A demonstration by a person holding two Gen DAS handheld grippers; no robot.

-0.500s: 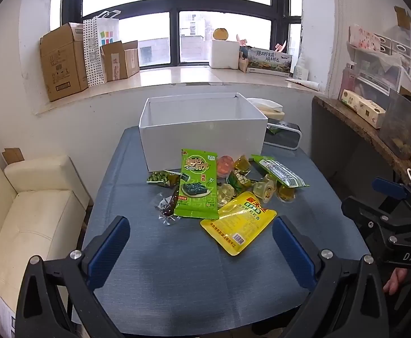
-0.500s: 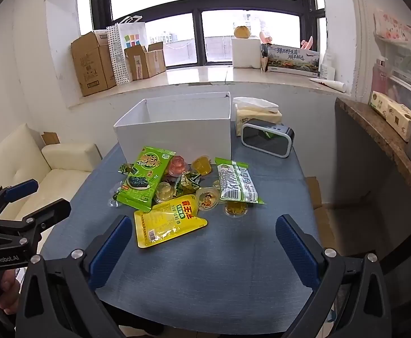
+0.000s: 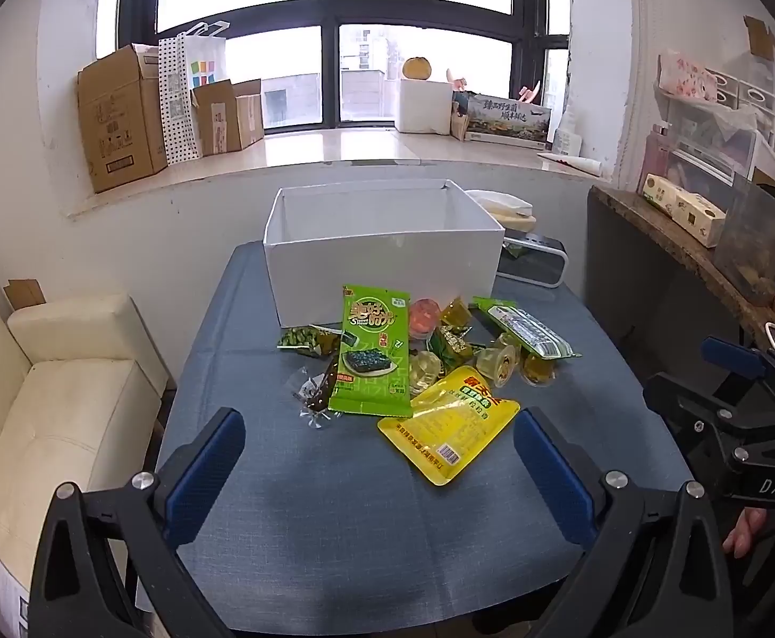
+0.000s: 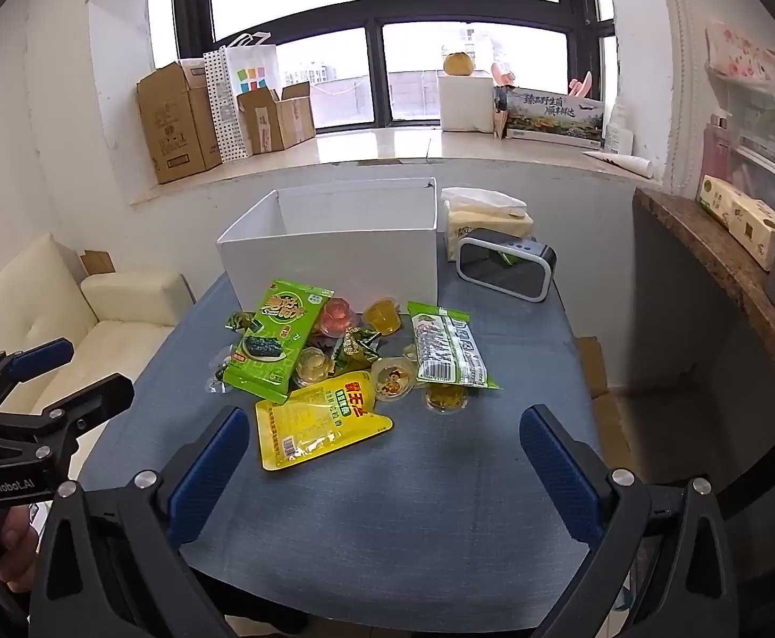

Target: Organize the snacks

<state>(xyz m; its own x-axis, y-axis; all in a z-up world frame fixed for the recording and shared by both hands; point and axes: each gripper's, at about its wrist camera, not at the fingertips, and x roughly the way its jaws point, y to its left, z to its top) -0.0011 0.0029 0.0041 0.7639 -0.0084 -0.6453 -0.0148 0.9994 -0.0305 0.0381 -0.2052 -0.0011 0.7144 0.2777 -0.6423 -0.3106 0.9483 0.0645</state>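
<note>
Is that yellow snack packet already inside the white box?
No, the yellow packet lies flat on the blue table in front of the white box, with the other snacks.

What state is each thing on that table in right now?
White box: open-topped, upright.
Green seaweed packet: sealed, lying flat.
Yellow pouch: sealed, flat.
Clear striped packet: sealed, resting on jelly cups.
Left gripper: fingers open, holding nothing.
Right gripper: fingers open, holding nothing.
</note>
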